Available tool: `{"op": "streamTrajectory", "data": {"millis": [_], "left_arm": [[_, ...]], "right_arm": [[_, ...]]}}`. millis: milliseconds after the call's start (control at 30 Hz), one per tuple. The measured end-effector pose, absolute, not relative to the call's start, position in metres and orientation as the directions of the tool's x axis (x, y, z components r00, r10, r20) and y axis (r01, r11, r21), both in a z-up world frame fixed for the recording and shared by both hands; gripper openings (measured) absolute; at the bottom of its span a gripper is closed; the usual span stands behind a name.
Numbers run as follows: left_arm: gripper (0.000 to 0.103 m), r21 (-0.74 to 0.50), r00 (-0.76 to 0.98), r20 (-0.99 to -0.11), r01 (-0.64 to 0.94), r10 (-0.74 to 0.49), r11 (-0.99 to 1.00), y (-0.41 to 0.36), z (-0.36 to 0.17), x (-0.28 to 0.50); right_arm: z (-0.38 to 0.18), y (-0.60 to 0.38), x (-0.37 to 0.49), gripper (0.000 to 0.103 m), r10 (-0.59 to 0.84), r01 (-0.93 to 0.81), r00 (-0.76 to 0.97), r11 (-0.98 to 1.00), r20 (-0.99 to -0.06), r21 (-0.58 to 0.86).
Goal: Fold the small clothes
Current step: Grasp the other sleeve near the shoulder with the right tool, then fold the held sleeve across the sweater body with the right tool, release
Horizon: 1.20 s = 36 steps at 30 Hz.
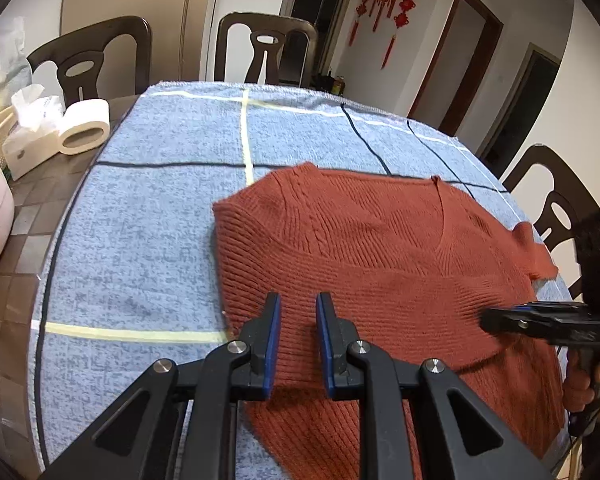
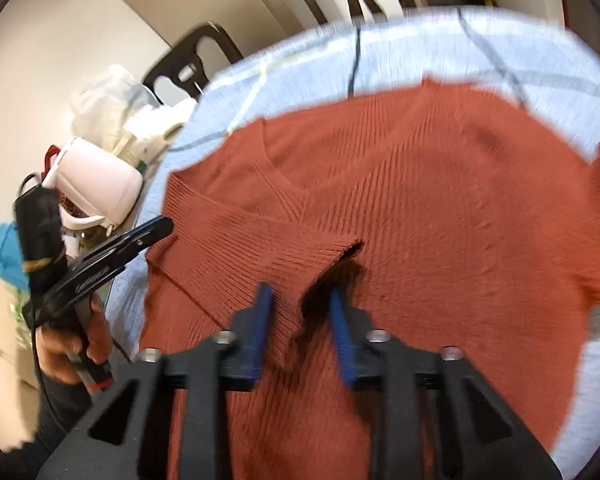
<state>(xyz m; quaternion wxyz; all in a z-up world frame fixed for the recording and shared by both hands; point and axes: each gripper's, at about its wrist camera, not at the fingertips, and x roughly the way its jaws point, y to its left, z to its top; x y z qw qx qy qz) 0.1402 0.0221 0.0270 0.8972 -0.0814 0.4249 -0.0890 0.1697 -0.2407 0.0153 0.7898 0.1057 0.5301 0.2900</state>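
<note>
Blue checked cloth (image 1: 148, 200) covers table; rust knit sweater (image 1: 380, 248) lies on it, left sleeve folded across the chest, right sleeve and body folds seemingly left. Left gripper (image 1: 298, 332) released above hem; right gripper (image 2: 300, 316) parted, sleeve cuff between its fingers, not clenched.

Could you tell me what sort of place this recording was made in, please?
Most likely a home dining room: dark wooden dining chairs around a table under a blue checked cloth, red knot decorations on the wall, and a tissue box.
</note>
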Motion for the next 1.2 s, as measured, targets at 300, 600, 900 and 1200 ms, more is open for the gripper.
{"op": "streamTrajectory", "data": {"millis": [300, 600, 900, 1200], "left_arm": [[0.02, -0.234, 0.64, -0.733, 0.083, -0.232, 0.969, 0.023, 0.027, 0.142], [0.02, -0.237, 0.661, -0.718, 0.061, -0.217, 0.97, 0.029, 0.038, 0.134], [0.027, -0.149, 0.615, -0.769, 0.093, -0.174, 0.985, 0.004, 0.022, 0.144], [0.04, -0.202, 0.664, -0.722, 0.068, -0.195, 0.977, 0.012, 0.046, 0.084]], "right_arm": [[0.08, -0.231, 0.186, 0.004, 0.598, -0.478, 0.419, 0.785, -0.683, 0.394], [0.043, -0.277, 0.199, 0.015, 0.463, -0.304, 0.426, 0.883, -0.777, 0.359], [0.021, -0.249, 0.19, 0.015, 0.456, -0.397, 0.361, 0.865, -0.814, 0.308], [0.056, -0.315, 0.136, 0.049, 0.443, -0.335, 0.5, 0.892, -0.744, 0.305]]}}
